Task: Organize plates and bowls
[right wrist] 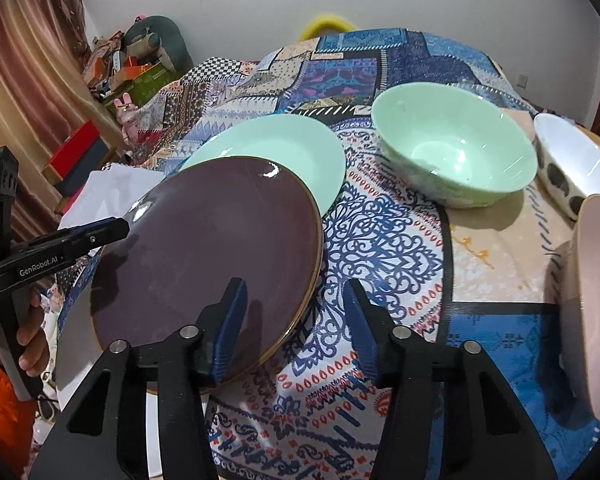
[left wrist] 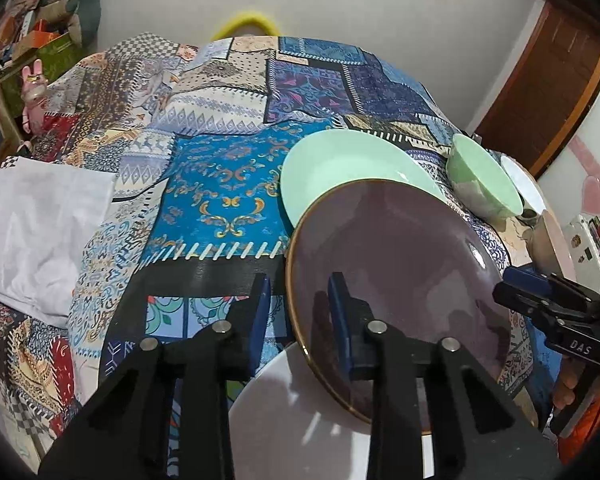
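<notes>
On the patterned tablecloth, purple plate is tilted over mint plate; its rim is straddled by both wide-spread grippers, left and right; contact cannot be told.

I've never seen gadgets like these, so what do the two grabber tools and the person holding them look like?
Each gripper is black plastic with two angular arms, silver pivot pins and ribbed blue fingers. The left gripper reads "GenRobot.AI" on its side, seen from the right gripper, whose side reads "DAS". The hand is bare, below an orange sleeve. No cables show.
</notes>
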Demonstrator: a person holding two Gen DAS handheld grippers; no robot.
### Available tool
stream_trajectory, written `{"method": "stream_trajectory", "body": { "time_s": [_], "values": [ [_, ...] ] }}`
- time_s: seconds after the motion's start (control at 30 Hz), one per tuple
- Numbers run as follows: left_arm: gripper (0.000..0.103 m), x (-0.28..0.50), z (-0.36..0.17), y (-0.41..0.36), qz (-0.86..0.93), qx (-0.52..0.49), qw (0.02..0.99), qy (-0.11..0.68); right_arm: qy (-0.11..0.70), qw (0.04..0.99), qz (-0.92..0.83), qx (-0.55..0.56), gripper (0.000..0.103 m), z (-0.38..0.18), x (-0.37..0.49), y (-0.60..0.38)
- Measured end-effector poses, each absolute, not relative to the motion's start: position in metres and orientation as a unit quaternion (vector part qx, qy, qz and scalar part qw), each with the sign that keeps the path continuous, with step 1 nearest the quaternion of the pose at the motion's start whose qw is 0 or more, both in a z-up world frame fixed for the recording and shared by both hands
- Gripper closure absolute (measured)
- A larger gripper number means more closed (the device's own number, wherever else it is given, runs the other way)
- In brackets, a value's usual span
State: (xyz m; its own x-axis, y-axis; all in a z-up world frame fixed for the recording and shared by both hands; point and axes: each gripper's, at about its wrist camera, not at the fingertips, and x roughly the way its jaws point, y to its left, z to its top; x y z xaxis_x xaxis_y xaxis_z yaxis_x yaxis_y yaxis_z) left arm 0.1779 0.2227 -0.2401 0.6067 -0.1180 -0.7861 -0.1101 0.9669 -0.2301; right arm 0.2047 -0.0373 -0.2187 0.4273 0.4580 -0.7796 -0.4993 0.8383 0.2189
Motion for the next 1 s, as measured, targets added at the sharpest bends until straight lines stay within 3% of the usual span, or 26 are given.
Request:
{"method": "stream_trajectory", "body": {
  "time_s": [0.13,0.3,1.0],
  "values": [
    [0.084,0.181,-0.243,0.22,0.0,-0.121,0.886,0.447,0.459,0.839,0.29,-0.02,0.07,-0.223,0.208,-0.035],
    [0.085,0.183,-0.246,0.219,0.0,-0.117,0.885,0.451,0.463,0.836,0.293,-0.014,0.078,-0.226,0.211,-0.034],
    [0.084,0.189,-0.244,0.214,-0.019,-0.107,0.877,0.468,0.47,0.834,0.288,-0.003,0.079,-0.228,0.215,-0.037]
  ]
}}
